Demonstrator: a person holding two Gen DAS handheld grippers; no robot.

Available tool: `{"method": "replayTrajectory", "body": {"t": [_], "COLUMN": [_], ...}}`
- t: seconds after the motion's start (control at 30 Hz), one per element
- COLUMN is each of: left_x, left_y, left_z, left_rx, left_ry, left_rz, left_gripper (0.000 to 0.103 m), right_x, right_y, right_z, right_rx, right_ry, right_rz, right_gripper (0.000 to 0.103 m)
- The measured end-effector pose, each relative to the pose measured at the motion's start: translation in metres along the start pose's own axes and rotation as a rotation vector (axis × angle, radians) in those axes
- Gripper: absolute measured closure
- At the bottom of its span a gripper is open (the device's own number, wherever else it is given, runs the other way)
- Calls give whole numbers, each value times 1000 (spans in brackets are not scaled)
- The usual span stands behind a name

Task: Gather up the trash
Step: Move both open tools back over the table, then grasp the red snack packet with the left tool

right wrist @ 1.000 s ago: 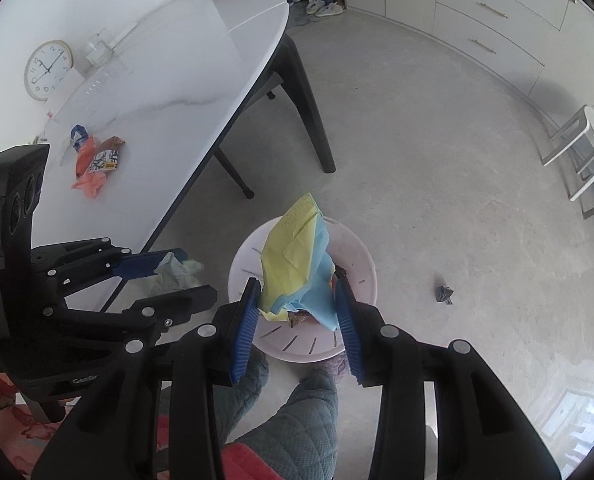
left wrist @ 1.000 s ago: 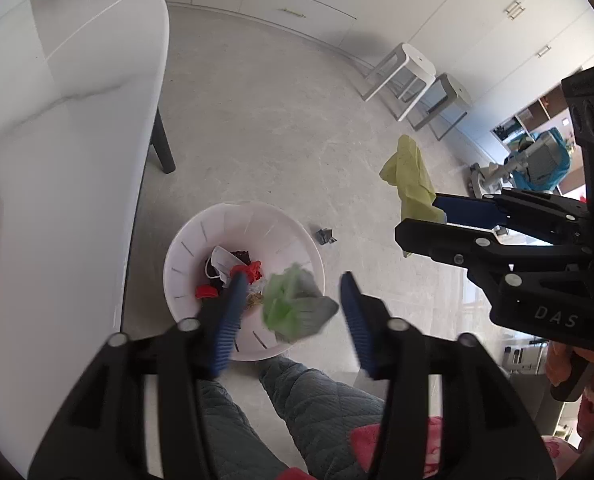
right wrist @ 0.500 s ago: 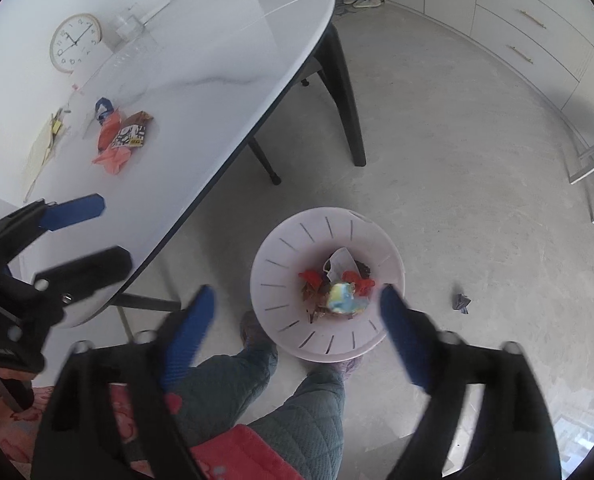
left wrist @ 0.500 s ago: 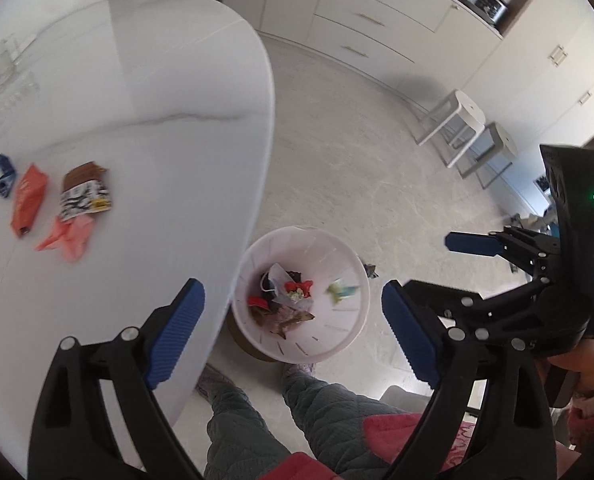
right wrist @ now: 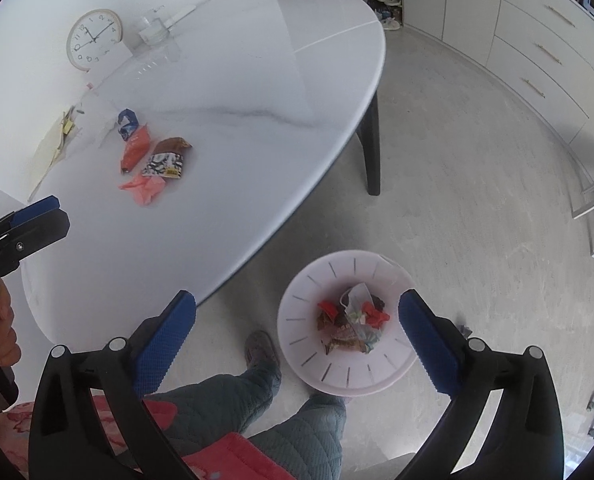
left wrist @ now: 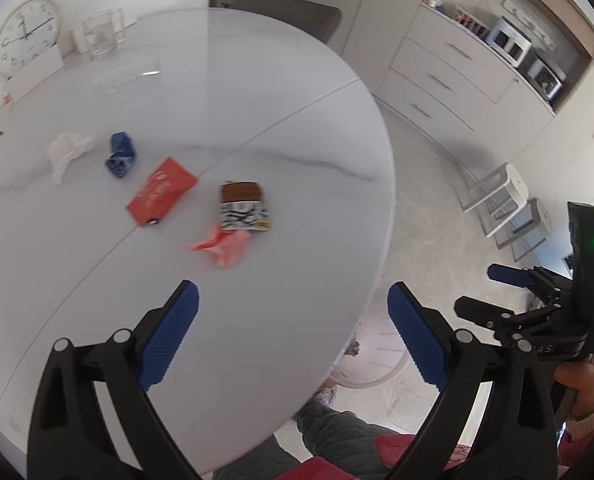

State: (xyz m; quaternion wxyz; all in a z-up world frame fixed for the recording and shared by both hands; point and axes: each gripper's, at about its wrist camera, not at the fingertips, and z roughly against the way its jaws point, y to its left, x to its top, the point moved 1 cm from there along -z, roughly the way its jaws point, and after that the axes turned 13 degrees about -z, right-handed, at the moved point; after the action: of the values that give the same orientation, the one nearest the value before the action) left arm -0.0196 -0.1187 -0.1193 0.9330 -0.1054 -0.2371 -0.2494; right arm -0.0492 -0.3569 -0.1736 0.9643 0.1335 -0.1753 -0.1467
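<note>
left gripper (left wrist: 293,320): jaws have just been opening, now wide apart, nothing between
right gripper (right wrist: 297,328): jaws apart, empty, over bin (right wrist: 297,320)
pink scrap (left wrist: 223,246): nearest ahead of left jaws; straddle it, then close
brown wrapper (left wrist: 243,206): just beyond, touching it

The bench (left wrist: 257,92) has a glossy, smooth white top with faint grey marble veining and a thin seam across it. On it, toward ten o'clock, lie a shiny red foil-like wrapper (left wrist: 161,191), a crumpled blue wrapper (left wrist: 120,155) and a wad of soft white tissue paper (left wrist: 67,152); a printed brown glossy packet (left wrist: 243,206) and thin crinkled pink plastic (left wrist: 223,246) sit near the middle. The bin (right wrist: 297,312) is smooth matt white plastic with slits. The left tool (left wrist: 293,336) and right tool (right wrist: 297,332) are matt black plastic with blue, knurled rubbery pads (right wrist: 165,340). The floor (right wrist: 477,184) is pale, mottled, stone-like. The trousers (right wrist: 217,400) are quilted grey cloth.
</note>
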Motion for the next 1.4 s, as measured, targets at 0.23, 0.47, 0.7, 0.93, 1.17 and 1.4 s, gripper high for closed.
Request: {"method": "replayTrajectory", "body": {"t": [0.23,0.47,0.7,0.93,1.17,1.4], "left_x": [-10,-9,1,21,46,50], "left_y": [36,58,88,120,141,141], "left_z": [-6,-11,-22,-59,-100,-130], "left_rx": [23,13,29,38,-30,-72], "left_ry": [19,23,12,46,94,141], "left_rz": [26,23,-7,-177,-319,-429], "left_gripper": [12,12,12,13,26,45], "right_x": [9,18,31,48,63,64], "right_y": [33,58,85,114,134,141], "right_z": [-14,-27,-35,-47,-66,-77], "right_rx": [2,-1,3,-7,-36,-59], "right_ry": [20,35,30,21,19,29], "right_rz": [43,65,73,68,-12,-91], "right_gripper": [2,2,2,2,2,2]}}
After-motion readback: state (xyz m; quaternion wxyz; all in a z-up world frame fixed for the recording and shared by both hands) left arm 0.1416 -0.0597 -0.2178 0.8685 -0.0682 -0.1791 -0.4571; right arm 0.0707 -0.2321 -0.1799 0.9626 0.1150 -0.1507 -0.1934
